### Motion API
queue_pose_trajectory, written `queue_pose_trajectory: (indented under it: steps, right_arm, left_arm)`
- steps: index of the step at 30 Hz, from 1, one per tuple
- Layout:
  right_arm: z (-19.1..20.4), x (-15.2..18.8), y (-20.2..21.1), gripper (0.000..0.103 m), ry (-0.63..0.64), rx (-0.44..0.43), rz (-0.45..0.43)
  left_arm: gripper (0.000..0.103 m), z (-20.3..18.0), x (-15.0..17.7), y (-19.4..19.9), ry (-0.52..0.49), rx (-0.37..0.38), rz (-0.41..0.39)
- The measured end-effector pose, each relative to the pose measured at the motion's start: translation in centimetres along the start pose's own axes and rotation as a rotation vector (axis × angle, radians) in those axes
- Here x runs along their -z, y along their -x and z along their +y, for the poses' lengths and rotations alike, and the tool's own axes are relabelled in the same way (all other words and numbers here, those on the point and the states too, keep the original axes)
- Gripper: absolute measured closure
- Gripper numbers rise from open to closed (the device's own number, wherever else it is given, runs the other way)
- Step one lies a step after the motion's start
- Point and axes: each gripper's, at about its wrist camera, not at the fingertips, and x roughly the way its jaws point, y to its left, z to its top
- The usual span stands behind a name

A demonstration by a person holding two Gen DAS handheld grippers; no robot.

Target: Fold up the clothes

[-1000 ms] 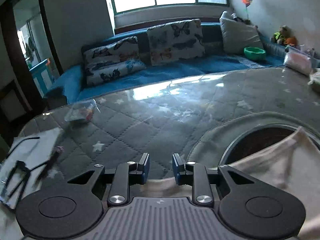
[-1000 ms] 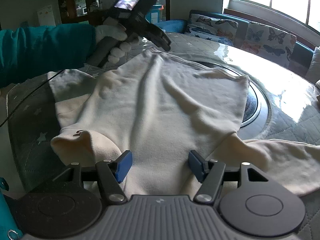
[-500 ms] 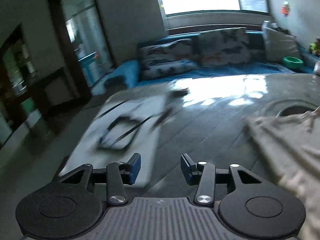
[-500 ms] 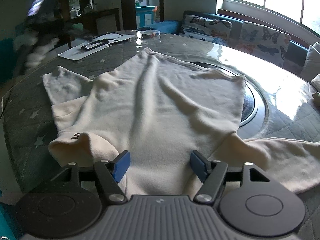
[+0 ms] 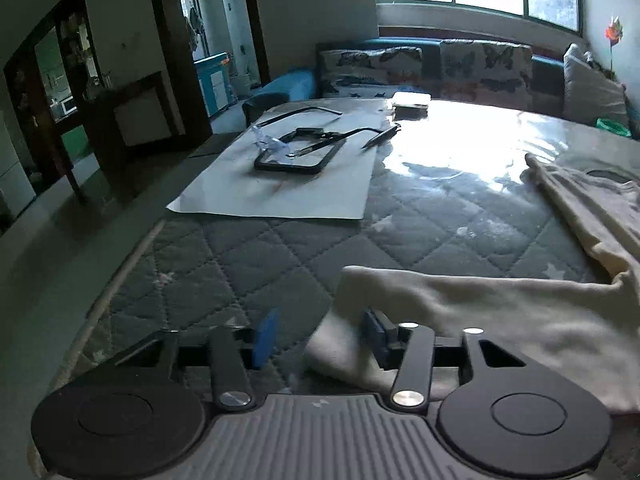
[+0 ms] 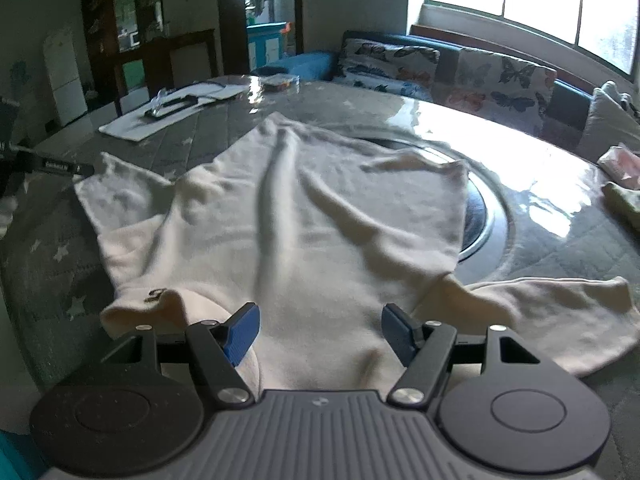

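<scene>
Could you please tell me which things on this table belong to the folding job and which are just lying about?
Job: cream sweater, left gripper, right gripper.
Lying about: white paper, phone case, pen, small box.

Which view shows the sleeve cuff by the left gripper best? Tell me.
The left wrist view: the sleeve cuff lies close up between the open fingers of the left gripper. The right wrist view shows that cuff small, at the picture's left edge.
</scene>
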Motion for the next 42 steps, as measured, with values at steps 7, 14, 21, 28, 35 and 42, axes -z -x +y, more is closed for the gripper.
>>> queue_pose_trajectory:
  steps: [7, 14, 21, 28, 35, 42]
  right_arm:
    - [-2.6, -0.1, 1.7, 0.033, -0.050, 0.094, -0.032]
    - [-7.2, 0.6, 2.1, 0.033, -0.158, 0.213, -0.039]
    - [-12.2, 1.5, 1.8, 0.034, -0.279, 0.308, -0.041]
    - [-15.6, 0.5, 1.0, 0.037, -0.345, 0.329, -0.060]
    - [-17.5, 1.7, -0.2, 0.040, -0.371, 0.421, 0.014]
    - [-19.9, 3.4, 2.5, 0.040, -0.484, 0.480, -0.004]
  left_arm:
    - [0.099, 1.1, -0.2, 0.4, 0.038, -0.101, -0.031]
    - [0.099, 2.7, 0.1, 0.2, 0.048, -0.169, -0.027]
    - [0.097, 3.6, 0.2, -0.2, 0.052, -0.208, 0.009]
    - [0.089, 1.5, -1.1, 1.8, 0.043, -0.126, -0.031]
    - [0.079, -2.8, -2.3, 4.7, -0.031, 0.031, -0.091]
    - [0.079, -9.4, -2.6, 7.0, -0.128, 0.245, -0.127]
